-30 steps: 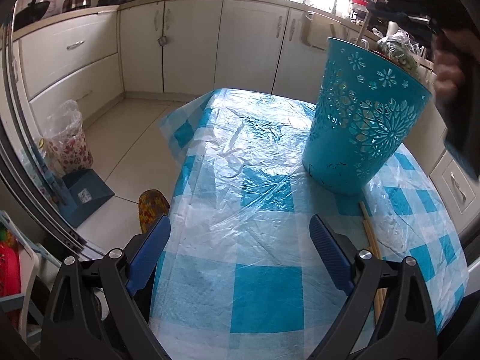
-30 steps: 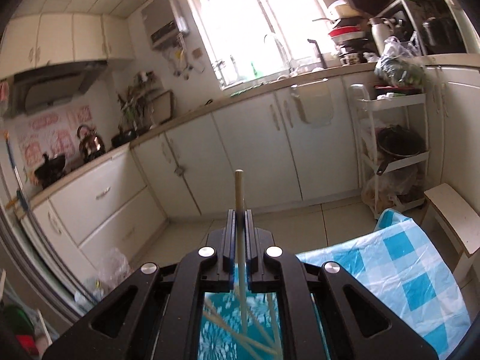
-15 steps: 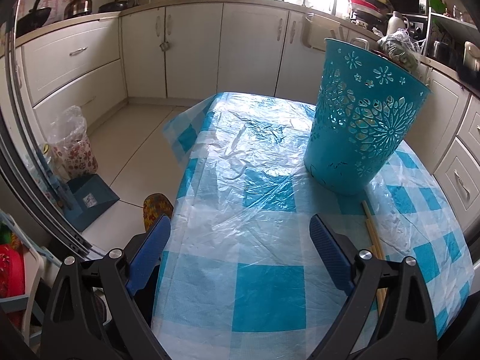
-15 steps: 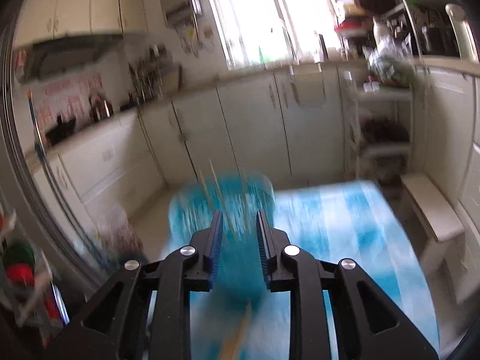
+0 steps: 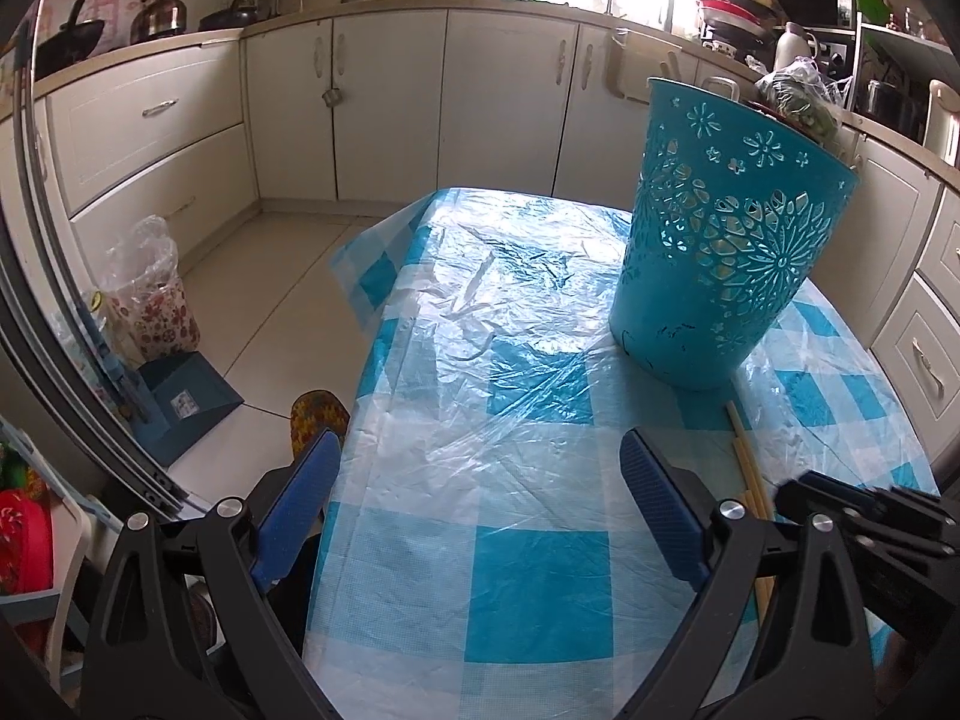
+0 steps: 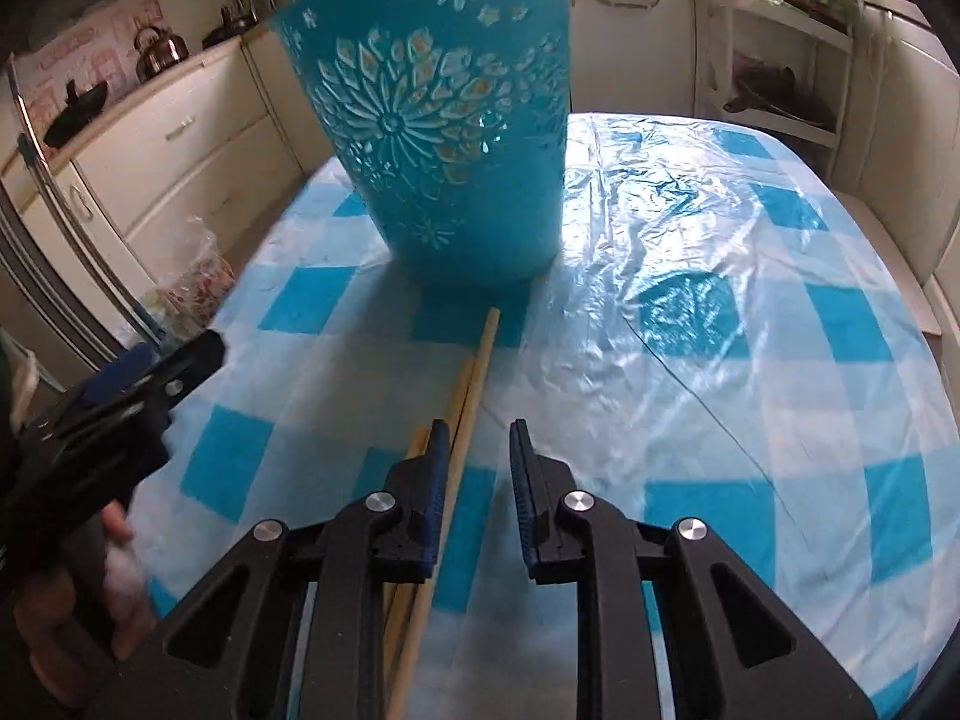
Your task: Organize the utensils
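A turquoise cut-out basket (image 5: 720, 276) (image 6: 450, 150) stands upright on the blue-checked tablecloth (image 5: 540, 570) (image 6: 780, 360). Several wooden chopsticks (image 5: 741, 438) (image 6: 480, 354) lie on the cloth just in front of it. My right gripper (image 6: 478, 438) points down over them, and its jaws are closing with a narrow gap. One chopstick runs under the edge of its left finger, and no pad presses on it. In the left wrist view it shows at the bottom right (image 5: 840, 516). My left gripper (image 5: 480, 444) hangs wide open over the table's near edge, holding nothing, and appears in the right wrist view (image 6: 138, 384).
White kitchen cabinets (image 5: 384, 108) ring the table. On the floor to the left stand a flowered plastic bag (image 5: 150, 306) and a blue dustpan (image 5: 180, 402). A wire shelf rack (image 6: 780, 60) stands beyond the table's far right corner.
The right gripper, shut on one chopstick above the basket, let it go and dropped to the table in front of the basket, over the loose chopsticks. The left gripper stayed put.
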Demonstrator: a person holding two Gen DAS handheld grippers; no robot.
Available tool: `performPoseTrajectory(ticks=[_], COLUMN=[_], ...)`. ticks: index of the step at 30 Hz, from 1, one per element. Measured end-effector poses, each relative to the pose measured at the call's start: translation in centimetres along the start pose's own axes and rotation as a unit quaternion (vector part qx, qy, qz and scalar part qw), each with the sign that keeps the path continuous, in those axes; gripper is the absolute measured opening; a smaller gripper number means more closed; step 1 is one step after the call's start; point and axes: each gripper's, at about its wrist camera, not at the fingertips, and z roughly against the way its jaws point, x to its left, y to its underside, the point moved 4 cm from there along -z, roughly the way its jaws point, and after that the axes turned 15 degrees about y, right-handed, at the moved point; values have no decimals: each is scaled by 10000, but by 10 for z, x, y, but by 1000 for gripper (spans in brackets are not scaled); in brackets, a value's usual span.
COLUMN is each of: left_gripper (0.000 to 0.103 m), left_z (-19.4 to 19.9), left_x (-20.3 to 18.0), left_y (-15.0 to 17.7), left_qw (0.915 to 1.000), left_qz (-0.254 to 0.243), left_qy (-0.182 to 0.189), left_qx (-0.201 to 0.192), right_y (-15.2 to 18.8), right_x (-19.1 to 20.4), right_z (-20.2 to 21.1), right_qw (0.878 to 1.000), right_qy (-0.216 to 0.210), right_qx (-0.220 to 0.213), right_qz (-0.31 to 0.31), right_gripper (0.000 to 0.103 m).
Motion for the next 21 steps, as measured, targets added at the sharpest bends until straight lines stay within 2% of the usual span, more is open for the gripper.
performPoseTrajectory(ticks=[6,8,9,15,18,21], left_gripper=[91,91,91,92,92,92], left_z=[-1,-2,-2,-3,-2,0], left_x=[4,3,3,4,0,-10], left_y=[-1,-1,-1,-1,-1,1], left_qw=[10000,10000,10000,9999,9999,9994], left_qz=[27,16,12,28,-99,-338], left_qy=[60,59,61,85,66,29], left_qx=[45,64,63,73,49,40], right_y=[0,2,7,39,55,53], right_x=[4,4,3,-21,-31,-33], right_z=[-8,-6,-5,21,31,29], right_qw=[9999,9995,9993,9993,9995,9995], right_qy=[132,222,243,215,111,68], right_qx=[-43,-79,-76,193,284,283], right_qz=[87,224,287,233,118,83], right_gripper=[17,13,9,7,7,7])
